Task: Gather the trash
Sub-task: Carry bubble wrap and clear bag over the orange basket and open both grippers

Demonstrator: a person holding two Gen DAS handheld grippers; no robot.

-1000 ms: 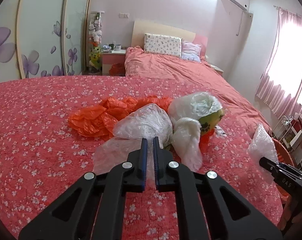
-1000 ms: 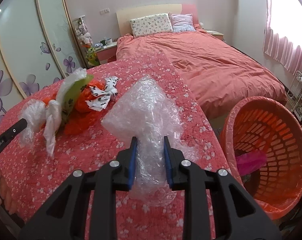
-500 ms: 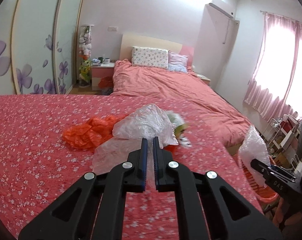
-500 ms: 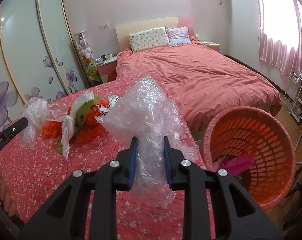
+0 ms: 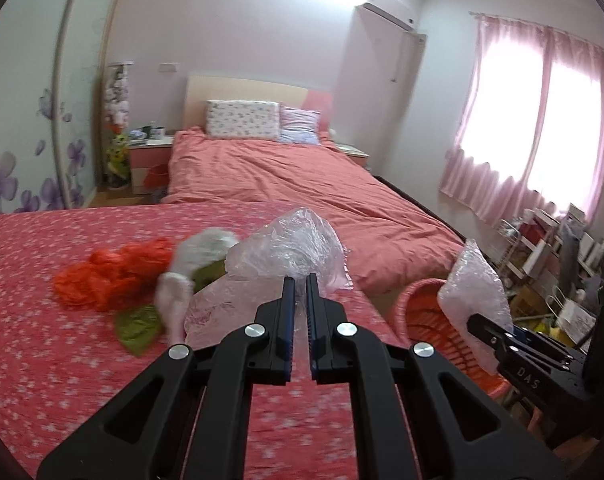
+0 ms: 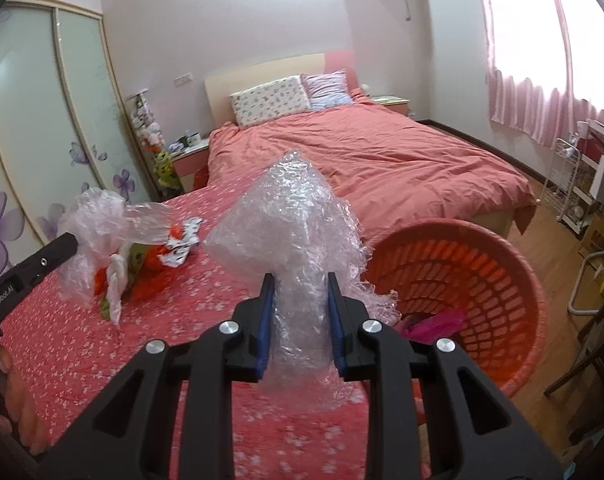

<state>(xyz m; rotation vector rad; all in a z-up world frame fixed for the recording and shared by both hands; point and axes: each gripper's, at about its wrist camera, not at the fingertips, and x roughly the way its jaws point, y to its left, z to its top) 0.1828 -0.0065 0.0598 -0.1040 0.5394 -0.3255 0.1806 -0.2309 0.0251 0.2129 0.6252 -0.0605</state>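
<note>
My left gripper (image 5: 298,280) is shut on a clear plastic bag (image 5: 286,250) and holds it above the red flowered cover (image 5: 42,340). My right gripper (image 6: 298,280) is shut on a wad of bubble wrap (image 6: 294,216), just left of the orange basket (image 6: 497,256). The basket (image 5: 417,304) also shows in the left wrist view, behind the bubble wrap (image 5: 473,284). More trash lies on the cover: an orange bag (image 5: 114,272), white and green wrappers (image 5: 174,300) and a black-and-white scrap (image 6: 180,244). The left gripper's bag (image 6: 102,220) shows in the right wrist view.
A pink item (image 6: 433,320) lies inside the basket. A made bed (image 5: 286,172) with pillows stands beyond the cover. A wardrobe with flower doors (image 6: 34,140) is on the left. A wire rack (image 6: 573,184) and clutter stand under the pink curtains on the right.
Both grippers have risen and swung right with their loads. The clear bag is lifted off the trash pile, and the basket has come closer in the right view.
</note>
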